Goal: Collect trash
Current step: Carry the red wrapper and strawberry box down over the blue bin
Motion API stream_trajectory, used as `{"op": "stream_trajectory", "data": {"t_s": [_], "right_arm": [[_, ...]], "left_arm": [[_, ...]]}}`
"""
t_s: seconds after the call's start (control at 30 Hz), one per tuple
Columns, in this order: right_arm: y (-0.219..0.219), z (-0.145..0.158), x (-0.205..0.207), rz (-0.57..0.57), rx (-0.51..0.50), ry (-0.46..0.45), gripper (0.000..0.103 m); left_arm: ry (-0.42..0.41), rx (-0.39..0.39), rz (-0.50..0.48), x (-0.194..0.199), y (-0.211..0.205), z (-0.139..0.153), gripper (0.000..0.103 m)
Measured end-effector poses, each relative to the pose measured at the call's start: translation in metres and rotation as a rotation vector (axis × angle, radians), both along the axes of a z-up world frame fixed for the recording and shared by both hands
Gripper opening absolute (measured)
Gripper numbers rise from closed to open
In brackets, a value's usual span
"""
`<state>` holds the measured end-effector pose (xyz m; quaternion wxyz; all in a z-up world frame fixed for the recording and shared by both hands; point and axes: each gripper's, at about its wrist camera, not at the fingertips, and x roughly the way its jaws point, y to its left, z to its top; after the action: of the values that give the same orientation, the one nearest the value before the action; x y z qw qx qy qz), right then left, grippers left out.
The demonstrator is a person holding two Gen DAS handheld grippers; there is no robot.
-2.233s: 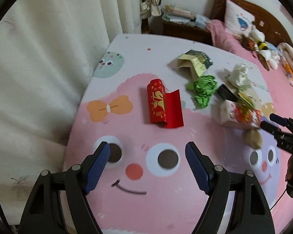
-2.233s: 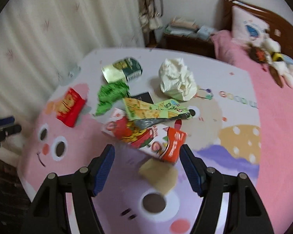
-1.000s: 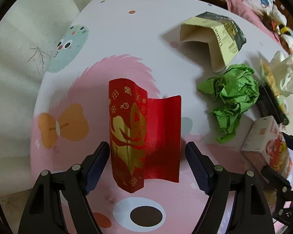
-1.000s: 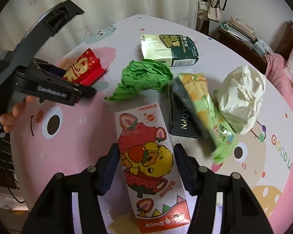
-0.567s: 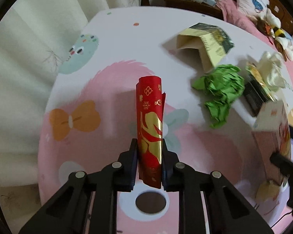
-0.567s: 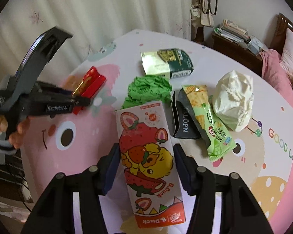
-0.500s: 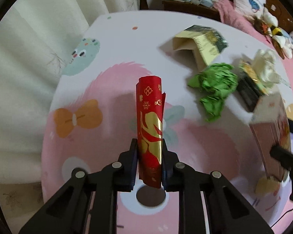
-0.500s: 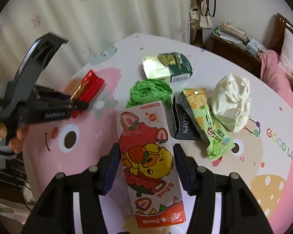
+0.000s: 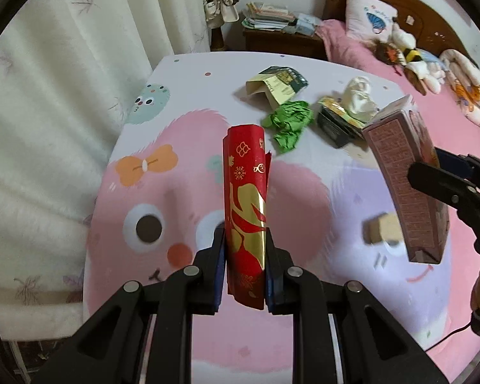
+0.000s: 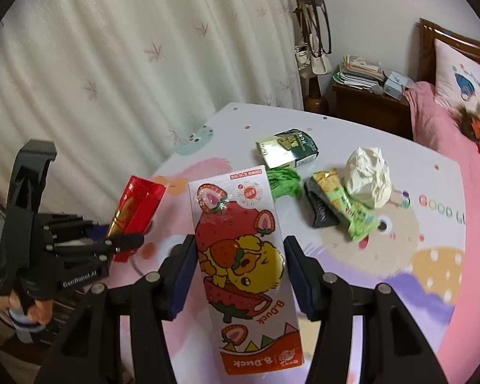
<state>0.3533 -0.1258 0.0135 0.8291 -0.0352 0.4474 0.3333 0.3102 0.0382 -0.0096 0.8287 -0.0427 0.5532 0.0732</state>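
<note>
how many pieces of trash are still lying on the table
6: green-and-cream box at the far end, crumpled green paper before it, black packet under the green snack wrapper, white paper ball beside them, small tan piece nearest. More may be hidden behind the held carton.

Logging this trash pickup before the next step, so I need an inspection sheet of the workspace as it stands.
Surface: cartoon-print table cover, lit evenly.
Job's things: red foil wrapper and strawberry carton lifted; green crumpled paper, white wad, green snack packet, dark pouch, green box, tan scrap on the table.
Clutter: nothing seen.
Grippers: left claw shut on wrapper; right claw clamps carton.
Cables: black lead by right edge.
Surroundings: curtain, bed, nightstand.
</note>
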Motion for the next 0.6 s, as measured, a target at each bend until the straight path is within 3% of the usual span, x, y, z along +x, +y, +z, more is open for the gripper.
{"op": "stream_trajectory", "data": {"t_s": [0.4, 0.6], "right_arm": [[0.021, 0.002, -0.148, -0.135, 0.036, 0.054, 0.054], [0.046, -0.009, -0.228, -0.2, 0.005, 0.071, 0.054]], "left_arm": [[-0.068, 0.019, -0.135, -0.133, 0.018, 0.033, 0.018], [-0.085, 0.016, -0.201, -0.204, 0.037, 0.027, 0.018]]}}
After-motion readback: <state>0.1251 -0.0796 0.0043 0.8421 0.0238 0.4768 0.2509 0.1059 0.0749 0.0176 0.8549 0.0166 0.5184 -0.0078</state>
